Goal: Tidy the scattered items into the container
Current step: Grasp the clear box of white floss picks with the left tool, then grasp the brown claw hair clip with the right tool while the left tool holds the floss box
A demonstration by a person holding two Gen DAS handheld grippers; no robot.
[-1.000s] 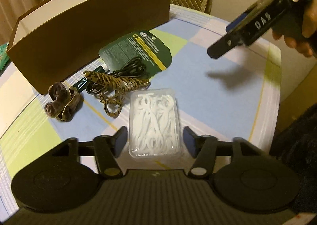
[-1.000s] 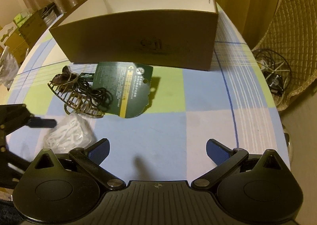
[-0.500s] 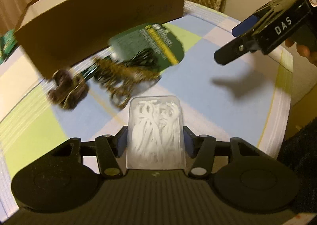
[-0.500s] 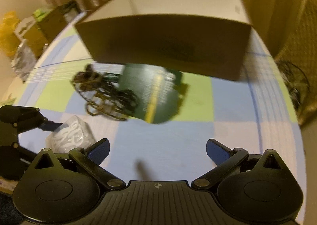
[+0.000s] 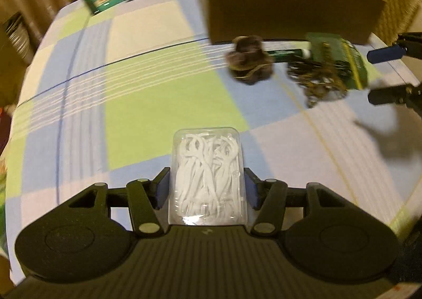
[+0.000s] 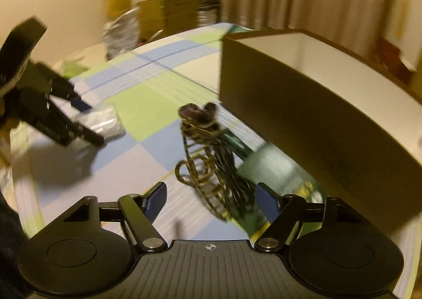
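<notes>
The left tongs [image 5: 207, 188] are clamped on the clear floss-pick case [image 5: 207, 175], its long axis running away from them. The right tongs [image 6: 211, 197] are closing around the patterned hair clip [image 6: 208, 180], not yet pressing it. The brown box [image 6: 329, 104] stands just beyond, far right on the surface [image 5: 147, 98], nearer the right tongs.

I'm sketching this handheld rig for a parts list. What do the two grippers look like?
Both look alike. The left gripper and the right gripper each have a black ribbed body, two round black discs at the sides, jointed black link arms with silver pivot pins, and blue pads on the fingers. A small crosshair mark sits on the right body's centre. No cables show.
</notes>
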